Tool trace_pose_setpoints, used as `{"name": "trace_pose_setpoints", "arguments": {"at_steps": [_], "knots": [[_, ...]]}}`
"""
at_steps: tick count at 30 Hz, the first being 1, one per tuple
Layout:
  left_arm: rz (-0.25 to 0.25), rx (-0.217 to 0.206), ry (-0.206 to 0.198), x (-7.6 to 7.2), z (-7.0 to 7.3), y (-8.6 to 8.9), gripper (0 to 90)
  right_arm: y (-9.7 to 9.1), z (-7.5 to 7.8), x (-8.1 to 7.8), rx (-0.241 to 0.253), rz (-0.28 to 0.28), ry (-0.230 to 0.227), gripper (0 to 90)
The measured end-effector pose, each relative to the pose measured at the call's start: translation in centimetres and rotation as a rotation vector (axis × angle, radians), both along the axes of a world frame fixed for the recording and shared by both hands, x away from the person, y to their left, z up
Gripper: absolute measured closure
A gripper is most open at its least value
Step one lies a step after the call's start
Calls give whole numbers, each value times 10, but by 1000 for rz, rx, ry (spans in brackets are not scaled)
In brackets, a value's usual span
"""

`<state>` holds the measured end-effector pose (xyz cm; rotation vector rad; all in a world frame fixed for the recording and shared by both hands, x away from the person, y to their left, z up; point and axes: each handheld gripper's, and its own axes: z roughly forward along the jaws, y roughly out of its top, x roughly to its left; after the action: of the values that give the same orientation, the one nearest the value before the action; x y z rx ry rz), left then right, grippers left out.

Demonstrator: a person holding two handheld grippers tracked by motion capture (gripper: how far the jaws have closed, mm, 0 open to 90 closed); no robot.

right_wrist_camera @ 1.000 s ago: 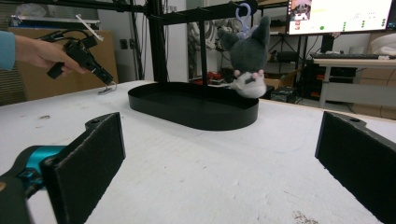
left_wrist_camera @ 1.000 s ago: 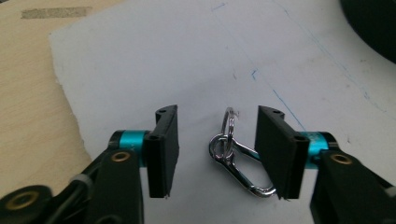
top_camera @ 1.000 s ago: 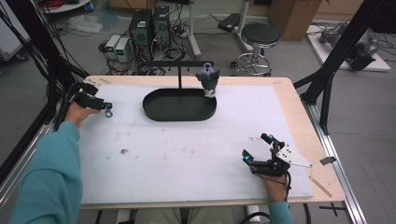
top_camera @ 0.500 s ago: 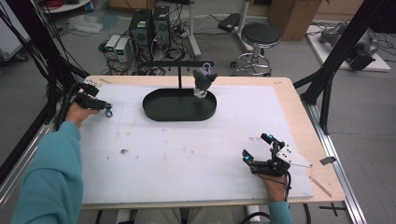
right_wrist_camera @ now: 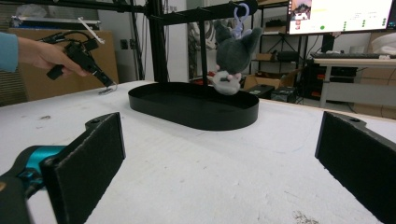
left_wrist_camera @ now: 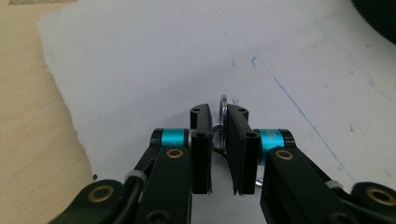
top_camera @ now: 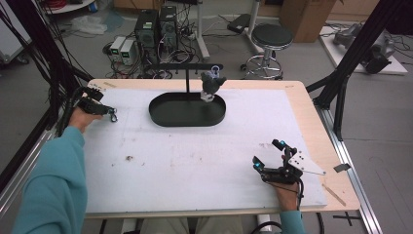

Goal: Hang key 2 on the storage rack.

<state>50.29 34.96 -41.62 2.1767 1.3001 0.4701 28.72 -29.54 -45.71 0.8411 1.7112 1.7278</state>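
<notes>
White table mat (top_camera: pixel 195 161), one black tray (top_camera: pixel 187 109), one plush toy (top_camera: pixel 212 84), left gripper (left_wrist_camera: pixel 218 135) closing on one key ring (left_wrist_camera: pixel 223 122), right gripper (top_camera: pixel 272 158) wide apart

A lab. A black frame (top_camera: pixel 350 63) with cables (top_camera: pixel 44 53) stands around the surface (top_camera: pixel 195 161); upper left of the high view, computers (top_camera: pixel 156 27) sit wired on the grey floor (top_camera: pixel 380 126), beside a stool (top_camera: pixel 270 39) and cardboard boxes (top_camera: pixel 307 14). A monitor (right_wrist_camera: pixel 341 14) glows at upper right of the right gripper view.

We note a black oval tray (top_camera: pixel 160 114) at the far middle of the white mat (top_camera: pixel 195 161); a grey plush toy (top_camera: pixel 212 84) hangs from the stand's crossbar (top_camera: pixel 182 66) above it. A stool (top_camera: pixel 272 36) stands beyond the table.
</notes>
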Motion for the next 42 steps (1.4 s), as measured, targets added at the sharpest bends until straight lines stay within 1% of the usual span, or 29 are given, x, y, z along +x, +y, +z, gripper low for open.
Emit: {"name": "trace_pose_setpoints", "arguments": {"at_steps": [2, 6, 7, 14, 18, 23, 25, 28, 31, 32, 34, 36, 38, 39, 41, 42], "knots": [[-2, -1, 2, 0, 0, -1, 806, 0, 0, 0, 0, 0, 0, 8], [10, 6, 6, 1, 0, -1, 866, 0, 0, 0, 1, -1, 1, 8], [13, 1, 6, 0, 0, -1, 872, 0, 0, 0, 0, 0, 0, 8], [9, 2, 3, 0, 0, -1, 880, 0, 0, 0, 0, -1, 0, 8], [-2, -2, -13, -2, 4, -2, 882, 0, 0, 0, 0, -1, 0, 8], [-24, -14, -37, -7, 14, -3, 882, 0, 0, 0, -2, 1, 1, 7], [-22, -20, -45, -9, 17, -4, 883, 0, 0, 0, -3, 1, -2, 8], [-41, -31, -72, -14, 26, -7, 882, 0, 0, 0, -7, 2, -10, 7], [-49, -45, -94, -19, 33, -10, 882, 1, 0, -1, -10, 2, -4, 7], [-56, -41, -99, -20, 36, -11, 882, 1, 0, -1, -10, 3, -6, 8], [-66, -62, -108, -23, 40, -14, 882, 1, 0, -1, -11, 3, -8, 8], [-81, -69, -118, -26, 44, -17, 883, 1, 0, -1, -11, 3, -7, 7], [-91, -88, -133, -29, 48, -20, 882, 1, 0, -1, -10, 5, -6, 7], [-102, -90, -136, -30, 50, -21, 883, 1, 0, -1, -11, 4, -6, 7], [-108, -98, -149, -32, 55, -25, 883, 1, 0, -1, -11, 4, -5, 8], [-119, -95, -149, -33, 58, -26, 883, 1, 0, -1, -9, 3, -5, 7]]}}
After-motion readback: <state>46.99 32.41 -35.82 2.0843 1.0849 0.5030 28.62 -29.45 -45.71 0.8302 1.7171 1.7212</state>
